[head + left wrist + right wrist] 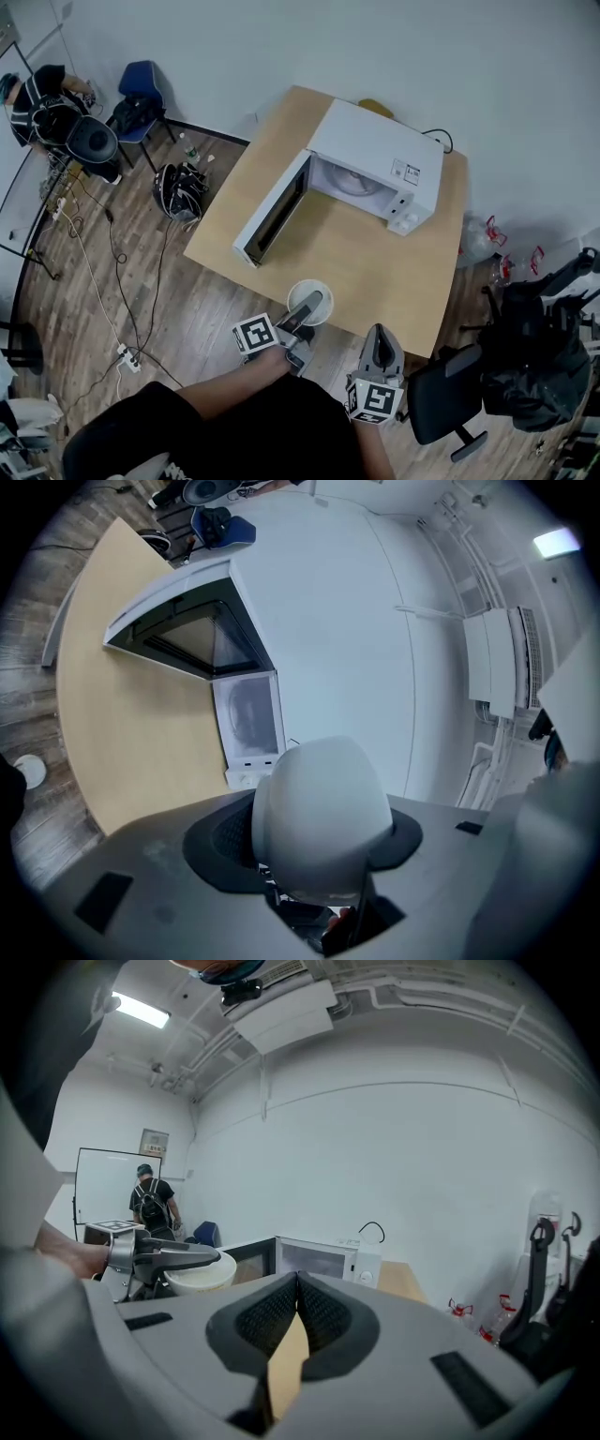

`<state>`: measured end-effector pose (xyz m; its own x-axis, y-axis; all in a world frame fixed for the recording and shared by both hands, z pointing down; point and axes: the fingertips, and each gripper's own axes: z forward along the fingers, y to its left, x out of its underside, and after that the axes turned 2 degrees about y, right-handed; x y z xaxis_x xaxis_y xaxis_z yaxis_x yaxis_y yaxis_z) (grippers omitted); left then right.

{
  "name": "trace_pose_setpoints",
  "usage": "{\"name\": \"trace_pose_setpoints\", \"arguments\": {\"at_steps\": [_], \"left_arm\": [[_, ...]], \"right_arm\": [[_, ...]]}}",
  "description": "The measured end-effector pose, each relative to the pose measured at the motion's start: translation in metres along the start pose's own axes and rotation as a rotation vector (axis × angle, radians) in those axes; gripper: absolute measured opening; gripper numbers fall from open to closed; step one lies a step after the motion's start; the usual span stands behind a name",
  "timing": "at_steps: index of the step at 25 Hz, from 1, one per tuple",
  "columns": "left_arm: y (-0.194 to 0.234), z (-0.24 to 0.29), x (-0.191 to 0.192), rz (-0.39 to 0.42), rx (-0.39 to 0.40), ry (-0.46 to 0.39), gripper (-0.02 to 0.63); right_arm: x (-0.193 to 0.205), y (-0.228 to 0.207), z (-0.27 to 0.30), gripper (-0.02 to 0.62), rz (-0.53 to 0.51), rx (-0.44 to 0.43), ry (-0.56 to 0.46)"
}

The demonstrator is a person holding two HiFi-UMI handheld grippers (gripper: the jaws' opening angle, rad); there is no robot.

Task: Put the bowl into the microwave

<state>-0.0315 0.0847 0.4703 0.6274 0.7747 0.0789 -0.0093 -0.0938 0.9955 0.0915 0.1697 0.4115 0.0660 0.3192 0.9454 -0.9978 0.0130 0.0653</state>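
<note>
Overhead, the left gripper (309, 307) grips the white bowl (298, 290) at the table's (356, 253) near edge, in front of the open microwave (373, 155). Its own view shows the jaws partly spread, pressed on the bowl. The right gripper's (379, 342) view shows jaws together, empty — the bowl sits off to its left.

Bowl (300, 288): white, round, upright, rim clamped in the left gripper (311, 305) jaws, held above the near edge of the table (366, 258). Microwave (375, 159): white, sits on the table's far side. Its door (272, 211) is swung fully open to the left, the cavity is exposed, and the control panel is on the right.
</note>
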Motion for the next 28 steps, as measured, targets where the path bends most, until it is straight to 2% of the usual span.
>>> {"name": "trace_pose_setpoints", "arguments": {"at_steps": [5, 14, 18, 21, 23, 25, 28], "left_arm": [[0.016, 0.032, -0.03, 0.033, -0.048, 0.03, 0.229], [0.041, 0.099, -0.076, 0.041, -0.04, 0.084, 0.224], [0.054, 0.127, -0.093, 0.016, -0.041, 0.069, 0.224], [0.07, 0.146, -0.104, 0.006, -0.057, 0.053, 0.224], [0.079, 0.158, -0.117, 0.045, -0.089, 0.033, 0.222], [0.087, 0.171, -0.132, 0.088, -0.122, -0.001, 0.221], [0.102, 0.19, -0.151, 0.079, -0.141, -0.036, 0.221]], "right_arm": [[-0.015, -0.005, 0.04, 0.06, 0.007, 0.027, 0.008], [-0.027, -0.007, 0.093, 0.06, 0.05, 0.074, 0.049], [-0.025, -0.009, 0.105, 0.06, 0.045, 0.075, 0.066], [-0.018, -0.018, 0.115, 0.06, 0.103, 0.08, 0.084], [-0.024, -0.024, 0.122, 0.06, 0.118, 0.085, 0.073], [-0.034, -0.026, 0.131, 0.06, 0.076, 0.077, 0.051], [-0.04, -0.026, 0.144, 0.06, 0.057, 0.045, 0.034]]}}
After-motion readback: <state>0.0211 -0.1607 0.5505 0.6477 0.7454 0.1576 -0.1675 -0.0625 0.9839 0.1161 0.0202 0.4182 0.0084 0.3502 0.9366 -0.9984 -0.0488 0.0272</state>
